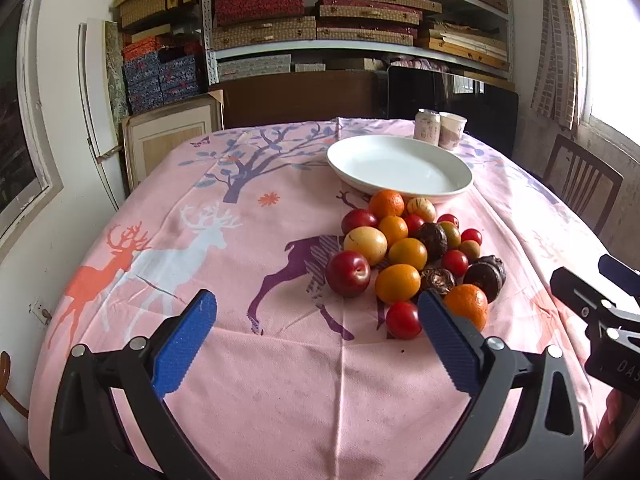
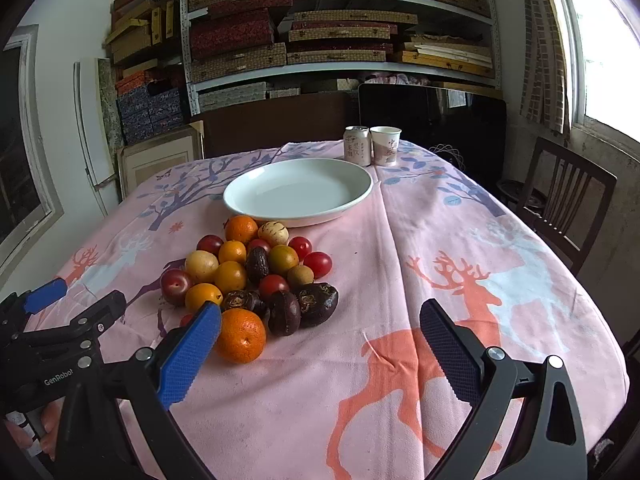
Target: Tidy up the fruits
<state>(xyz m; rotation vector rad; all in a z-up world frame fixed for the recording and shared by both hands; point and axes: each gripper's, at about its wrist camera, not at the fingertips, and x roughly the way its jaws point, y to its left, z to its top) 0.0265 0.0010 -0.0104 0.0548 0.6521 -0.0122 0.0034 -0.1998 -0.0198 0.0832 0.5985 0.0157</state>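
Basically, both blue-padded hand-held tools sat spread wide and empty: left gripper [image 1: 316,340] and right gripper [image 2: 320,344] hovered short of the pile of mixed orange, red, yellow and dark brown fruits [image 2: 256,276]. Pile lay on the pink deer-print tablecloth [image 2: 420,240], touching the near rim of the empty white ceramic plate [image 2: 298,192].

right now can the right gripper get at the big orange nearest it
Probably yes. The right gripper is open and empty, and the orange sits at the pile's near edge, beside its left finger, with nothing in front.
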